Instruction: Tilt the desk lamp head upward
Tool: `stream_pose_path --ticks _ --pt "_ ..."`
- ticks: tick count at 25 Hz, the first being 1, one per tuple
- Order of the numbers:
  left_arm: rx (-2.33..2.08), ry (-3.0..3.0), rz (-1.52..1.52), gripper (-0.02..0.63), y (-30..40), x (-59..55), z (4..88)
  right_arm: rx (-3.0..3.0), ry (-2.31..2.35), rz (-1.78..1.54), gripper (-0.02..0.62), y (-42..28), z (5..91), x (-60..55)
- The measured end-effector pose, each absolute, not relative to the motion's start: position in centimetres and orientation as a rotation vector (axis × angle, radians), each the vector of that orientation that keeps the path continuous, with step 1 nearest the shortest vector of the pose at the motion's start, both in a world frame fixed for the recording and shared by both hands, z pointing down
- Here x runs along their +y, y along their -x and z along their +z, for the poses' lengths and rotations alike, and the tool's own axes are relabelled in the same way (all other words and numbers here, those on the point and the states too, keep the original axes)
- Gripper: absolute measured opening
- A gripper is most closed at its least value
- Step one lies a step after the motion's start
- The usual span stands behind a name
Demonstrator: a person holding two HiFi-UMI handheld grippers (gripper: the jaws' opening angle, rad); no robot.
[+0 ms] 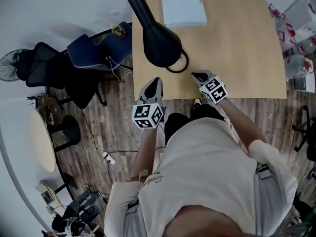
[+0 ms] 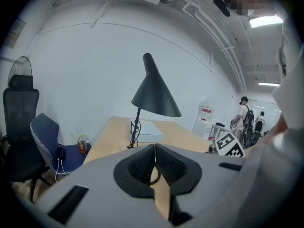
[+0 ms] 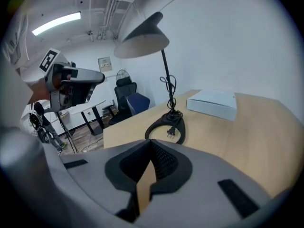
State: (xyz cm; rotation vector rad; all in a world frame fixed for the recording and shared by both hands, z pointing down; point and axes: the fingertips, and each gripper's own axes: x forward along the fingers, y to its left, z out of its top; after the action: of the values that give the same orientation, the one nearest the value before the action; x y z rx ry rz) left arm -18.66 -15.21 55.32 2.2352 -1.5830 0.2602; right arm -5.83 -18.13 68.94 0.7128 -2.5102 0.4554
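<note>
In the head view, the desk lamp (image 1: 160, 46) stands near the front of the wooden desk (image 1: 247, 48). Its black cone head hangs over the desk's left part, and its ring base (image 1: 177, 71) lies on the surface just right of the head. A white box (image 1: 183, 6) lies farther back. The left gripper (image 1: 156, 82) hovers at the desk's front edge, with its tips just short of the lamp head and not touching it. The right gripper (image 1: 197, 75) sits to the right of the ring base, near it but apart. The tips are small from this height, so whether the left gripper rests on the desk edge is unclear. A blue chair (image 1: 94, 51) stands beside the desk's left side.

In the left gripper view, this gripper's jaws are pressed together with nothing between them. The lamp rises beyond them, with the cone well above the jaw line and the thin stem running down to the desk ahead. The right gripper's marker cube shows low on the right.

In the right gripper view, the jaws again meet and are empty. The ring base, with a plug (image 3: 170, 133) lying in it, sits on the desk straight ahead of the tips and clear of them. The stem climbs from it to the head at the upper left. The left gripper shows at the left.
</note>
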Motion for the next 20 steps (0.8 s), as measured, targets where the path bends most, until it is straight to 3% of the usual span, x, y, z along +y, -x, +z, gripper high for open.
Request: stream_pose_path --ticks 20 --pt "-1.508 -2.309 0.298 0.016 17.4 -20.1 57.2 -2.165 -0.438 0.496 -0.005 9.7 77.7 -24.8"
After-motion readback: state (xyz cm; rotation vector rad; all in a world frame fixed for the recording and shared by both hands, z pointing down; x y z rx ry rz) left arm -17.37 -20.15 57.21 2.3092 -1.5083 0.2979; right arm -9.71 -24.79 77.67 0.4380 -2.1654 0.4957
